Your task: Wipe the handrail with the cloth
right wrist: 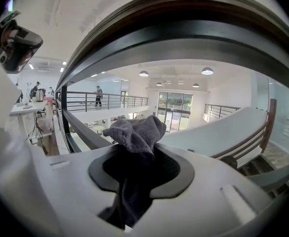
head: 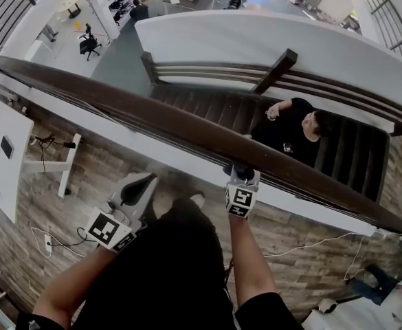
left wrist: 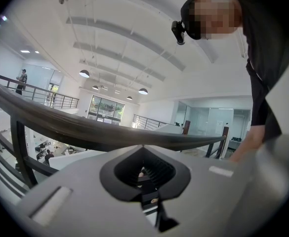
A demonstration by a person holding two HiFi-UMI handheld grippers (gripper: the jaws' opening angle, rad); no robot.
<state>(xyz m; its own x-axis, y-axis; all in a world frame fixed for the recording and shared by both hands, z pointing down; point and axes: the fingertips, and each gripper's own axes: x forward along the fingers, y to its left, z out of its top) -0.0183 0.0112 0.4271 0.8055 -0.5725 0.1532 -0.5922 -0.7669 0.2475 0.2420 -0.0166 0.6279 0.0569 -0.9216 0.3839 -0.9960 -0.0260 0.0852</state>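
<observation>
Head view first. 1 long dark brown wooden handrail slants from upper left to lower right, and 2 white plastic grippers are raised in front of it, each carrying 1 marker cube. The right gripper has its jaw tips right at the near edge of the handrail. The left gripper hangs off to the left, its jaw tips short of the wood and clear of it. Beyond the rail, 1 person in a black top stands on the dark staircase below.

Over to the left gripper view. The left gripper has its jaws drawn together with nothing between them, only a thin slit showing through. The handrail sweeps across just above and beyond the jaw tips, not touching them.

Now the right gripper view. There is 1 grey fluffy microfibre cloth, pinched by the right gripper, whose jaws are partly closed and pressing on the fabric. A crumpled tuft pokes out past the jaw tips and the rest trails back down between the jaws. The handrail arches wide above and ahead of the jaws. Whether the tuft actually touches the rail cannot be told from here.
</observation>
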